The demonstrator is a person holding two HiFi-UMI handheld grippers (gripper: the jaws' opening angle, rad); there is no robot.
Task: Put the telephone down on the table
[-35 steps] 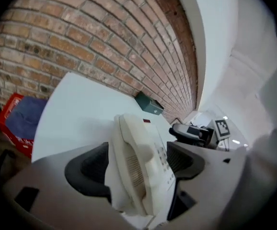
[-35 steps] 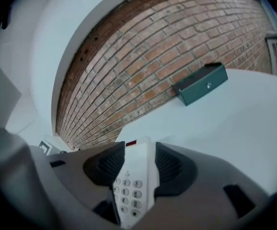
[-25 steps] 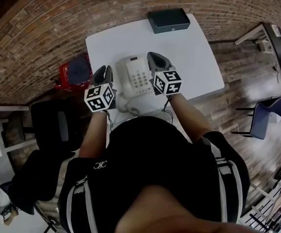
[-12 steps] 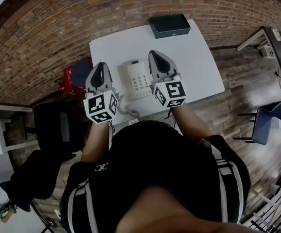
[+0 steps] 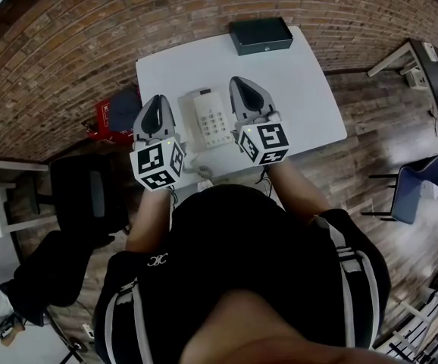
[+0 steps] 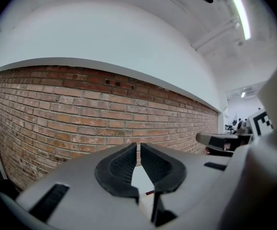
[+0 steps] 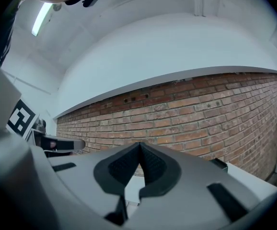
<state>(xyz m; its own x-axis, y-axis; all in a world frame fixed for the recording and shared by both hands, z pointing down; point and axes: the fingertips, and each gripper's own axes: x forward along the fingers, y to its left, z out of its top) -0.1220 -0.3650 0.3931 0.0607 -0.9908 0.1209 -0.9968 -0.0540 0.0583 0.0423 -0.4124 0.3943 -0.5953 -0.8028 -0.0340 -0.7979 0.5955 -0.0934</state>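
A white telephone (image 5: 211, 118) with a grey keypad lies flat on the white table (image 5: 302, 89), its cord trailing toward the near edge. My left gripper (image 5: 156, 103) hangs in the air to its left, shut and empty. My right gripper (image 5: 242, 87) hangs to its right, also shut with nothing in it. Both are raised above the tabletop and apart from the phone. In the left gripper view the jaws (image 6: 139, 150) meet in front of a brick wall. The right gripper view shows the same, jaws (image 7: 140, 150) closed, phone out of sight.
A dark green box (image 5: 261, 34) rests at the table's far edge. A red bag (image 5: 117, 112) sits on the floor left of the table, next to a black chair (image 5: 86, 196). A blue chair (image 5: 414, 189) stands to the right. The brick wall (image 5: 90, 44) runs behind the table.
Both grippers have lifted up off the table beside the telephone and now hang higher. The telephone stays flat on the table.
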